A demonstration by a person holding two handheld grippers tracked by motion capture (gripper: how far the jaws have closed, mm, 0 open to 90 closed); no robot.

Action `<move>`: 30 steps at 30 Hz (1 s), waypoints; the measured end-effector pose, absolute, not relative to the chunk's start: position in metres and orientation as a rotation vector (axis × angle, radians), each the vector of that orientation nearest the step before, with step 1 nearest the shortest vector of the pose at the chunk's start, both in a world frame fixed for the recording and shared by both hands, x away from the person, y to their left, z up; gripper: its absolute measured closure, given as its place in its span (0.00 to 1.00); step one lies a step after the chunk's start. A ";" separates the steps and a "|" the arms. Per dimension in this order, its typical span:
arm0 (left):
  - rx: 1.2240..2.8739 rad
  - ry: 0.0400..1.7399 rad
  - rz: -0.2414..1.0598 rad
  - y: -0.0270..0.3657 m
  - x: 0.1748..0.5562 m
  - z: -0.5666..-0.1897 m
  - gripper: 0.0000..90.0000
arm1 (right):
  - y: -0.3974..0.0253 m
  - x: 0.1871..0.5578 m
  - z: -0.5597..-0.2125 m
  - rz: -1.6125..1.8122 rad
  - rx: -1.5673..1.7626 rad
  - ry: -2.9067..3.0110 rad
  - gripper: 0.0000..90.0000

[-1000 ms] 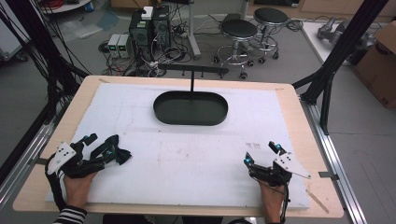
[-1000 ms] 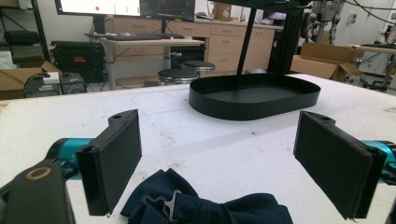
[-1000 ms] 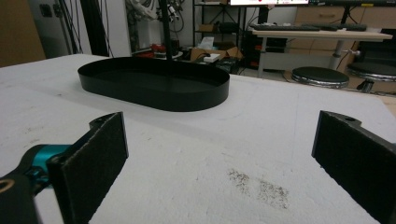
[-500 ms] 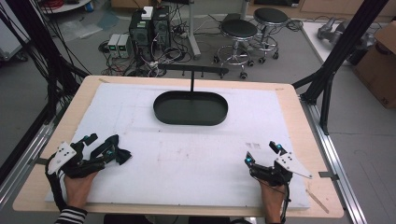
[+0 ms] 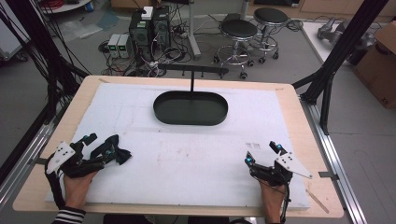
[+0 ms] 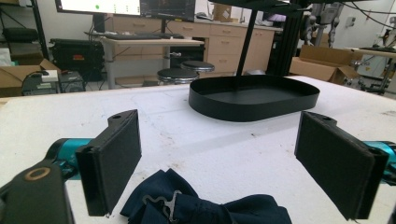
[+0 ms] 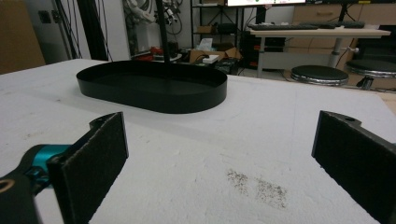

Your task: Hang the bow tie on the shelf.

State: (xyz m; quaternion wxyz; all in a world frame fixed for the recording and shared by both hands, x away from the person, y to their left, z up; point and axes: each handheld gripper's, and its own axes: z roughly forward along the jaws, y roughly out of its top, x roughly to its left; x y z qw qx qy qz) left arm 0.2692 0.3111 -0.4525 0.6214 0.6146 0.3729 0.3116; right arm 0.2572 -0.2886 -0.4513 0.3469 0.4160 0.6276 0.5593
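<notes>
A dark navy bow tie [image 6: 201, 207] with a small metal clasp lies crumpled on the white table cover, low between the jaws of my left gripper [image 6: 218, 120], which stand wide open around it without touching it. From the high view, the bow tie [image 5: 123, 154] sits just past the left gripper [image 5: 100, 144] near the table's front left. My right gripper [image 5: 263, 154] rests near the front right, open, with nothing between its pads [image 7: 100, 154]. A black oval tray [image 5: 161, 113] stands at the back centre, beyond both grippers.
A thin black post [image 5: 192, 84] rises from the tray's far side and carries a crossbar [image 5: 194, 70] with pegs. The white cover [image 5: 196, 158] has a speckled dark stain [image 7: 254, 184] ahead of the right gripper. Wooden table edges, black frame legs and stools surround the table.
</notes>
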 end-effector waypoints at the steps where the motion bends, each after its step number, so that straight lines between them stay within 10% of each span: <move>1: 1.412 0.857 0.716 0.311 0.269 -0.452 0.17 | -0.289 0.257 -0.451 1.452 1.081 1.630 0.03; 30: 1.902 0.841 0.526 0.301 0.270 -0.411 0.22 | -0.289 0.257 -0.451 1.455 1.090 1.621 0.03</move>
